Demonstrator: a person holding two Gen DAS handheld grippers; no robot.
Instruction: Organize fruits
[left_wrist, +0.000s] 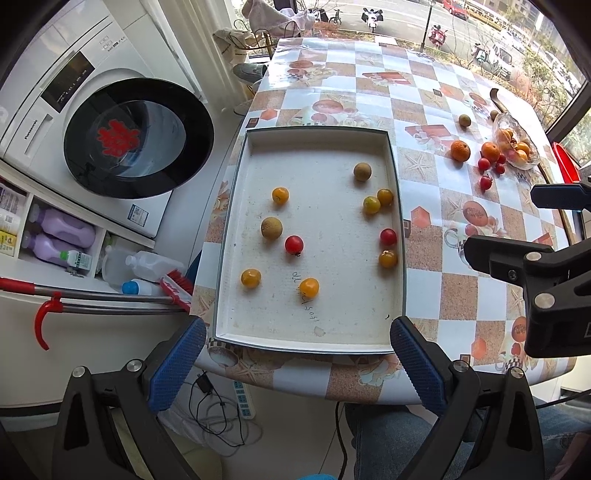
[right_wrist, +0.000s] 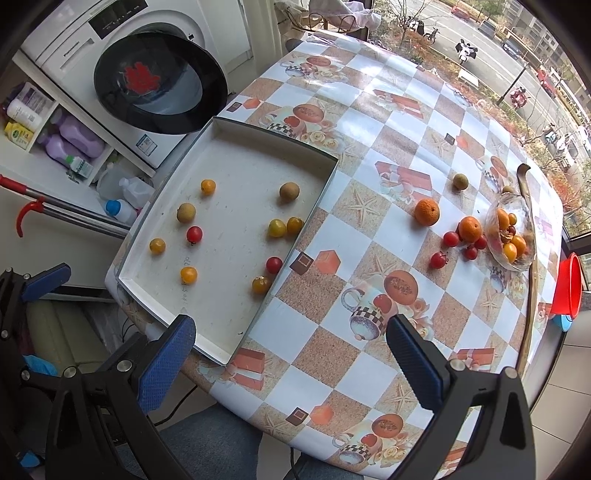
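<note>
A white tray (left_wrist: 395, 184) (right_wrist: 314, 206) lies on the table and holds several small fruits: yellow, red and brown ones. Two oranges (right_wrist: 426, 212) (left_wrist: 460, 150), several red cherry tomatoes (right_wrist: 438, 259) (left_wrist: 485, 182) and a brown fruit (right_wrist: 460, 181) lie loose on the tablecloth to the tray's right. A glass bowl (right_wrist: 511, 230) (left_wrist: 515, 142) holds more fruit. My left gripper (left_wrist: 297, 363) is open and empty at the tray's near edge. My right gripper (right_wrist: 290, 363) is open and empty over the table's near edge, by the tray's near right corner.
A checkered tablecloth (right_wrist: 369, 110) covers the table. A washing machine (left_wrist: 92, 122) with its door open stands left of the table, with bottles and a red-handled broom (left_wrist: 110, 293) below. A red bucket (right_wrist: 570, 286) sits at the far right.
</note>
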